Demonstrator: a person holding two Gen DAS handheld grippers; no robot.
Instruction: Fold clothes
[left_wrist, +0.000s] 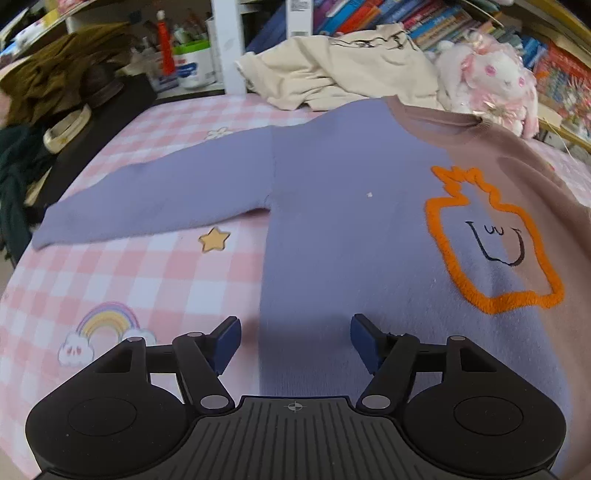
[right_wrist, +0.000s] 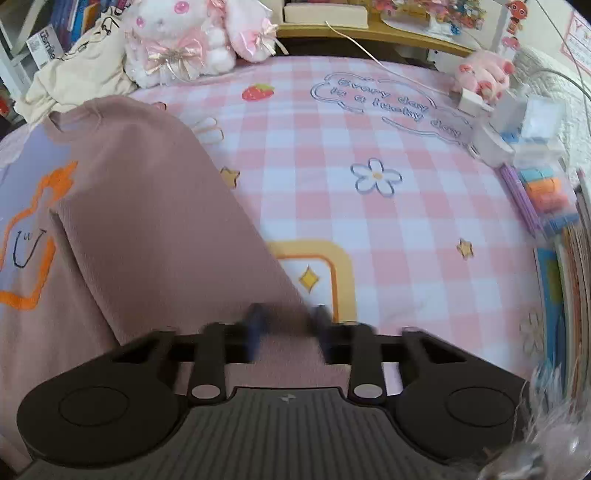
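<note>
Two wrist views over a bed (left_wrist: 155, 266) covered in pink-and-white checked fabric with printed stars, a rainbow and flowers.

Sweater (left_wrist: 332, 206) spread flat across the bed, front up: lilac on one half, dusty pink on the other, with a fuzzy orange outline (left_wrist: 491, 240) and a small drawn smile at the chest. Lilac sleeve (left_wrist: 147, 199) stretched straight out sideways over the checks, cuff toward the left edge of the left wrist view. Pink sleeve (right_wrist: 177, 236) folded inward, lying diagonally across the pink half of the body, its lower end reaching down to the gripper in the right wrist view.

Left gripper (left_wrist: 293, 343) poised above the lilac hem area, blue pads well apart, nothing between them; left pad over the bedcover, right pad over the sweater, the garment's side edge running between the two.

Right gripper (right_wrist: 288, 328) blurred, blue fingers drawn in on the lower end of the folded pink sleeve, the fabric pinched between them and bunching toward the camera.

Behind the sweater, at the far edge of the bed: a crumpled cream garment (left_wrist: 332, 66) and a white-and-pink plush rabbit (left_wrist: 487, 81), with bookshelves (left_wrist: 406, 14) beyond. Dark clothes heaped at the left edge of the left wrist view. Small boxes, chargers and cables along the right edge of the right wrist view.
</note>
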